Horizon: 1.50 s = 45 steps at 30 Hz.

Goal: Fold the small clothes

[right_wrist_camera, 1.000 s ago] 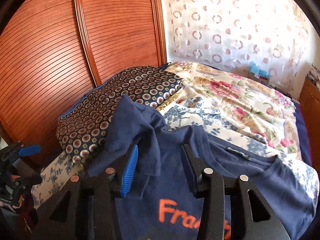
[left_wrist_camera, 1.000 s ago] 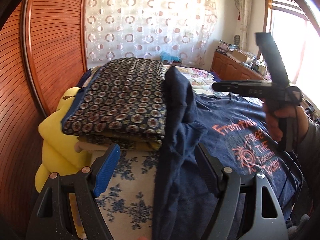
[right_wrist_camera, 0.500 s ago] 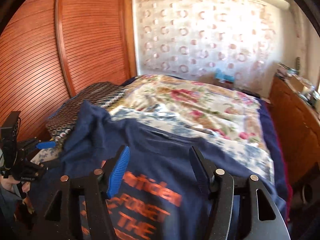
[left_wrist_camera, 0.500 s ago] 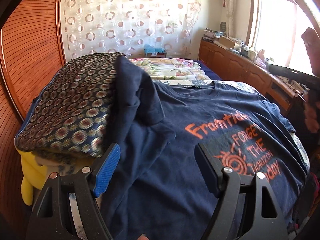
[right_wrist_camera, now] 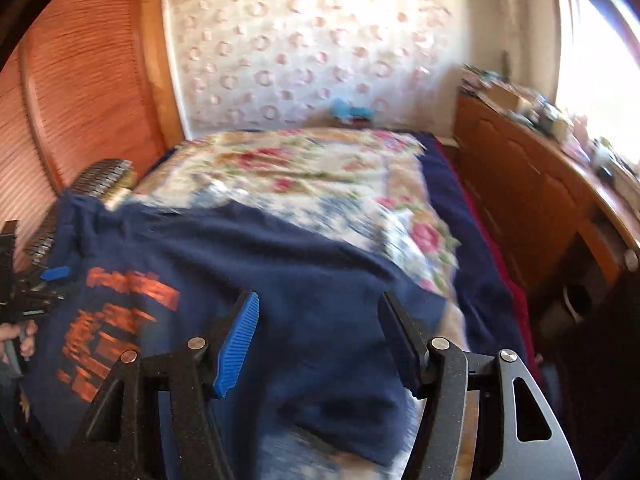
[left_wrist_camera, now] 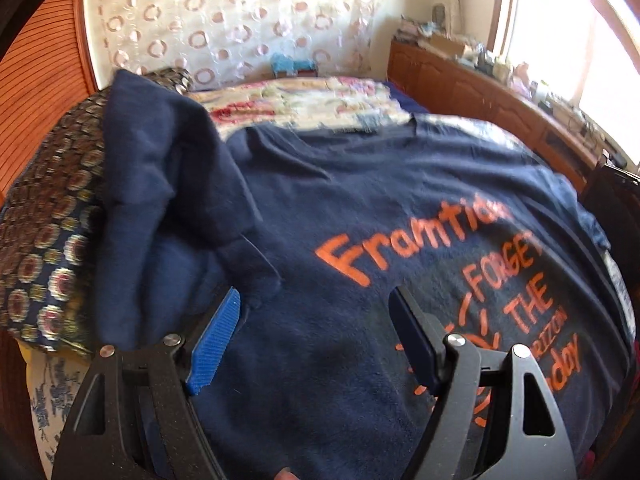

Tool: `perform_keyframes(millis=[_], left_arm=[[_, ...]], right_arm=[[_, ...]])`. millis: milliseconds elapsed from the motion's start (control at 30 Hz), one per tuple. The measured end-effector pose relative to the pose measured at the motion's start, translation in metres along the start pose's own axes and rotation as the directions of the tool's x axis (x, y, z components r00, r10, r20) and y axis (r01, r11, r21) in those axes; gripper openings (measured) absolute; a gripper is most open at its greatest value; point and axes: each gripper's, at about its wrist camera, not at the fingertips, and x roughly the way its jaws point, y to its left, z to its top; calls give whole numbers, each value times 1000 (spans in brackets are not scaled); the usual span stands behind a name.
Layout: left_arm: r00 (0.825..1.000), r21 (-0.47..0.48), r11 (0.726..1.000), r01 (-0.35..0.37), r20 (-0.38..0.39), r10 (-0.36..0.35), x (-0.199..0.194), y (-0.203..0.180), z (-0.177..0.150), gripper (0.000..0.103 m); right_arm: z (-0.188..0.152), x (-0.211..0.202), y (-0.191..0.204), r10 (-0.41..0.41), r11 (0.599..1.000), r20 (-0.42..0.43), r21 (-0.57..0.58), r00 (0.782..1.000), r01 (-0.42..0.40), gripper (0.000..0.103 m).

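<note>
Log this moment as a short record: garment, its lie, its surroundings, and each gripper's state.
garment: navy T-shirt with orange print, front up
lie: spread across the bed, one sleeve draped up over the patterned folded pile
under it: floral bedspread
left gripper: open, over the shirt's chest, nothing between the pads
right gripper: open, over the shirt's other side near its sleeve, gripping nothing
folding: no fold made yet
picture quality: right wrist view motion-blurred
</note>
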Motion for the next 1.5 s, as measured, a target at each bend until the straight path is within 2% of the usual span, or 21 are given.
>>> perform_keyframes(millis=[133, 267, 433, 633, 667, 733, 767, 800, 833, 900, 1000, 1167, 1267, 1367, 1433, 1500], left_arm=[[999, 24, 999, -22, -23, 23, 4, -6, 0, 78], [999, 37, 999, -35, -37, 36, 5, -8, -1, 78], [999, 28, 999, -26, -43, 27, 7, -5, 1, 81], [999, 28, 999, -27, -44, 28, 8, -6, 1, 82], [999, 29, 999, -27, -44, 29, 8, -5, 1, 82], [999, 28, 999, -27, -44, 28, 8, -5, 1, 82], [999, 28, 999, -26, -44, 28, 8, -5, 1, 82], [999, 27, 999, -25, -45, 26, 8, -5, 1, 82], [999, 27, 999, -26, -45, 27, 8, -6, 1, 82], [999, 27, 999, -26, -44, 27, 8, -6, 2, 82], [999, 27, 999, -26, -45, 27, 8, -6, 1, 82], [999, 27, 999, -27, -45, 28, 8, -6, 2, 82], [999, 27, 999, -25, -45, 27, 10, -5, 3, 82], [999, 31, 999, -20, -40, 21, 8, -3, 3, 82], [1000, 26, 1000, -12, -22, 13, 4, -3, 4, 82], [1000, 20, 1000, -2, 17, 2, -6, -2, 6, 82]], right_arm=[[-13, 8, -13, -25, 998, -58, 54, 998, 28, 64], [-26, 17, -14, -3, 994, -114, 110, 993, 16, 64], [-38, 16, -19, 30, 987, -139, 162, 990, -7, 64], [-28, 18, -42, 72, 972, -166, 232, 984, -32, 63], [-29, 15, -42, 81, 971, -167, 235, 983, -41, 60], [-29, 20, -63, 102, 969, -157, 240, 982, -62, 44], [-27, 20, -62, 105, 970, -155, 236, 982, -67, 39], [-26, 19, -61, 96, 973, -154, 223, 983, -60, 28], [-27, 19, -60, 78, 979, -157, 197, 984, -46, 20], [-24, 16, -56, 39, 988, -143, 153, 989, -16, 9], [-16, 9, -49, 9, 993, -100, 122, 995, 3, 5], [6, -6, -27, 2, 999, -3, 54, 1000, -2, 5], [25, -11, 2, 40, 999, 52, -24, 998, -39, 5], [38, -10, 37, 100, 991, 73, -96, 992, -93, 5], [39, -1, 60, 179, 977, 39, -125, 983, -173, 5], [35, 8, 75, 184, 972, 12, -147, 983, -180, 6]])
